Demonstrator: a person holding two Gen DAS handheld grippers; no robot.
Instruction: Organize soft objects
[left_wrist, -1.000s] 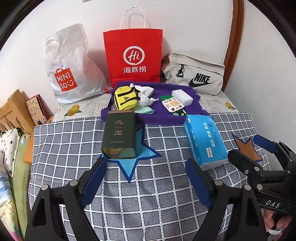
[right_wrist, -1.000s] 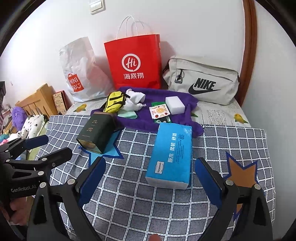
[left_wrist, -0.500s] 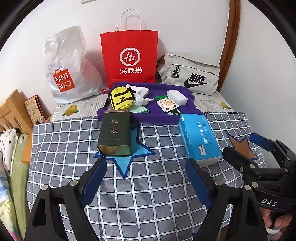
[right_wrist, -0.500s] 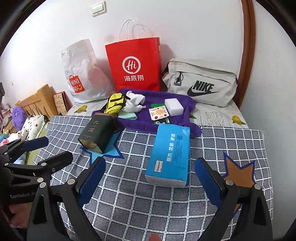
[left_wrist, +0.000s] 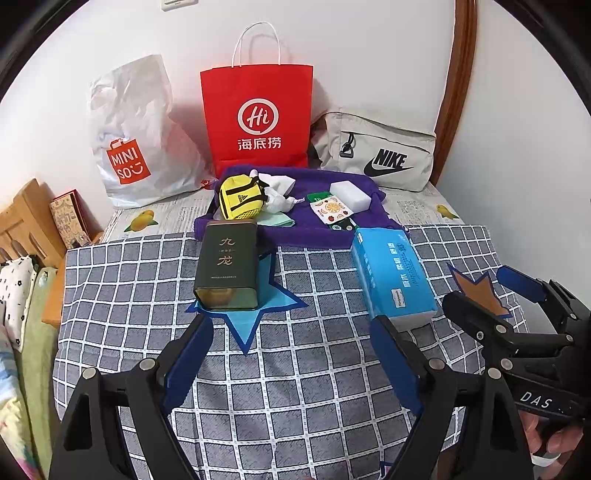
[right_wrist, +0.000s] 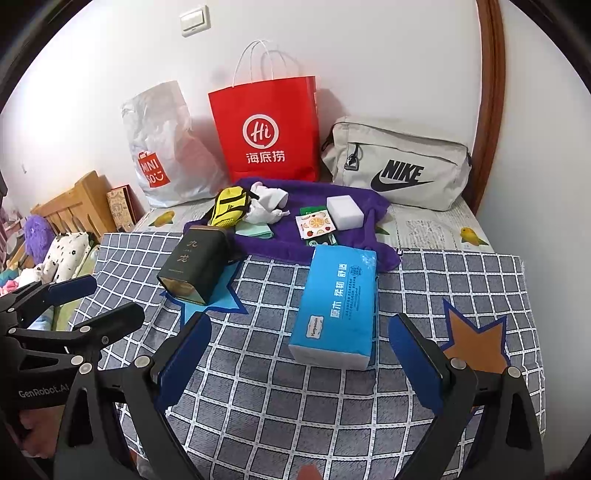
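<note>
From the left wrist view, my left gripper (left_wrist: 291, 354) has its fingers (left_wrist: 188, 354) spread wide with nothing between them, above the checked cloth (left_wrist: 314, 369). The blue tissue pack (left_wrist: 391, 273) lies at about two o'clock, its long axis running from four toward eleven o'clock, near end just beside my right-hand finger. One dark tin (left_wrist: 227, 266) lies on a blue star (left_wrist: 258, 310) at twelve, open end toward me. Beyond it, a purple towel (left_wrist: 295, 232) carries one yellow pouch (left_wrist: 242, 197), a white sponge (left_wrist: 351, 195) and crumpled white cloth (left_wrist: 275, 192). Three bags stand at the wall. The right gripper (left_wrist: 491, 295) shows at three o'clock. From the right wrist view, my right gripper (right_wrist: 299, 354) is also spread and empty, and the tissue pack (right_wrist: 336, 306) sits at twelve, just beyond the fingertips, long axis pointing almost straight away. An orange star (right_wrist: 476, 343) lies at two, the tin (right_wrist: 194, 262) at ten, the left gripper (right_wrist: 85, 302) at nine.
</note>
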